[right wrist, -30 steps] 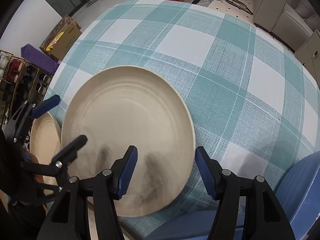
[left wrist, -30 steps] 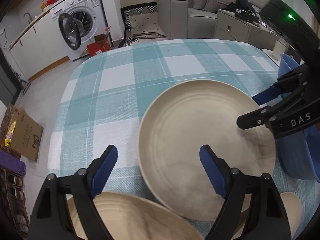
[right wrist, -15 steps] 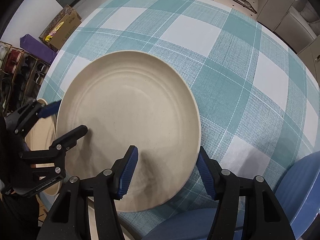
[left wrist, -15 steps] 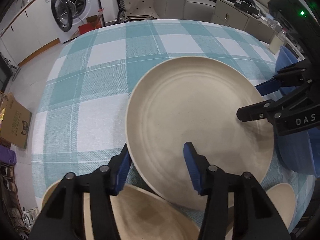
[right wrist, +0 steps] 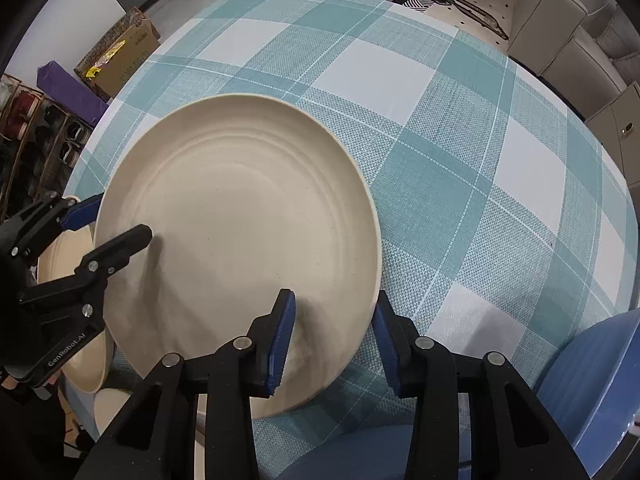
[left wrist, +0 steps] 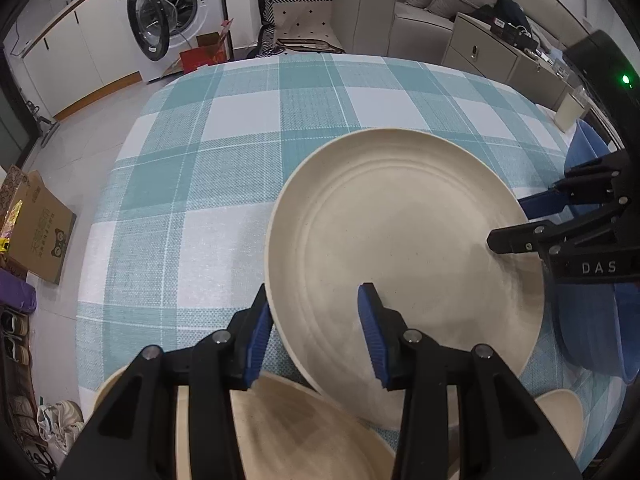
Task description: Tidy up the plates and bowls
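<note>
A large cream plate (left wrist: pixel 404 248) is held above the teal checked tablecloth (left wrist: pixel 224 160); it also shows in the right wrist view (right wrist: pixel 240 232). My left gripper (left wrist: pixel 316 332) straddles its near-left rim, one finger under and one over it. My right gripper (right wrist: pixel 334 340) straddles the opposite rim the same way; it appears at the right in the left wrist view (left wrist: pixel 520 220). Both sets of jaws stand partly closed around the rim. Another cream plate (left wrist: pixel 288 432) lies below the left gripper. Blue dishes (right wrist: pixel 592 384) sit beside the right gripper.
A small cream bowl (left wrist: pixel 560 416) sits near the table's front edge. A cream bowl (right wrist: pixel 76 344) lies under the left gripper in the right wrist view. A cardboard box (left wrist: pixel 40 228), a washing machine (left wrist: pixel 172 12) and a sofa (left wrist: pixel 380 4) stand around the table.
Both grippers have narrowed around opposite rims of the large cream plate. The plate has come up off the cloth and sits higher and closer in both views.
</note>
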A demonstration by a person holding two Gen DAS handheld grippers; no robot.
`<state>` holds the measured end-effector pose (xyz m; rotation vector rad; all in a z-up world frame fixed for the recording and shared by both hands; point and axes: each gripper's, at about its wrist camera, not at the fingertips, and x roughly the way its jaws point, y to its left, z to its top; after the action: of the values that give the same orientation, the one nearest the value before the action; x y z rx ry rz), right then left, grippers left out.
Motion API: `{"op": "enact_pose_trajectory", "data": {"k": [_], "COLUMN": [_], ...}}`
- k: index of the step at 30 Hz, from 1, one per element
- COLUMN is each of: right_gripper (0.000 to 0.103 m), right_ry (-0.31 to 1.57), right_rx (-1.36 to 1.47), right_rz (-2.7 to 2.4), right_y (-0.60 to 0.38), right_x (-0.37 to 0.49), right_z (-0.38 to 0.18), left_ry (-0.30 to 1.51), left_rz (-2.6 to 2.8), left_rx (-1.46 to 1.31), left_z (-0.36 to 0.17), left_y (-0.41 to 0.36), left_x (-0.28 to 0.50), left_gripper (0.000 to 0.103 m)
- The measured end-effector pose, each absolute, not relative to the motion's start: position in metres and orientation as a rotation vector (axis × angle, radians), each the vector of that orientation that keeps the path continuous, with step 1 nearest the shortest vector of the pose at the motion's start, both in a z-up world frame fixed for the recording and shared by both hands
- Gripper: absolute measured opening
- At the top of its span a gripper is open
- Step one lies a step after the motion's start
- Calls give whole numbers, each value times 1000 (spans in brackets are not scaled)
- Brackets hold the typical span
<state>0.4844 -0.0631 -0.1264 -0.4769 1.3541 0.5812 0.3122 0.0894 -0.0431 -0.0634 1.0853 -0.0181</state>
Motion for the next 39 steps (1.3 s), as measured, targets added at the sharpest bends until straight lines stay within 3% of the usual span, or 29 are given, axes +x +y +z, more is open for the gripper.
{"op": "enact_pose_trajectory", "data": {"k": [19, 39], "right_gripper": [35, 35], "right_ry": [1292, 1162], "right_rx": [-429, -383], "right_rz": [564, 565], "right_y": [-74, -84], "right_x": [482, 440], "right_z": [-101, -28], "left_ry": [1026, 897], "left_rz": [-4, 12], "left_rx": [-72, -68], "left_z": [-21, 36], "left_y": [91, 93], "left_x": [311, 276], "left_gripper": [41, 41]}}
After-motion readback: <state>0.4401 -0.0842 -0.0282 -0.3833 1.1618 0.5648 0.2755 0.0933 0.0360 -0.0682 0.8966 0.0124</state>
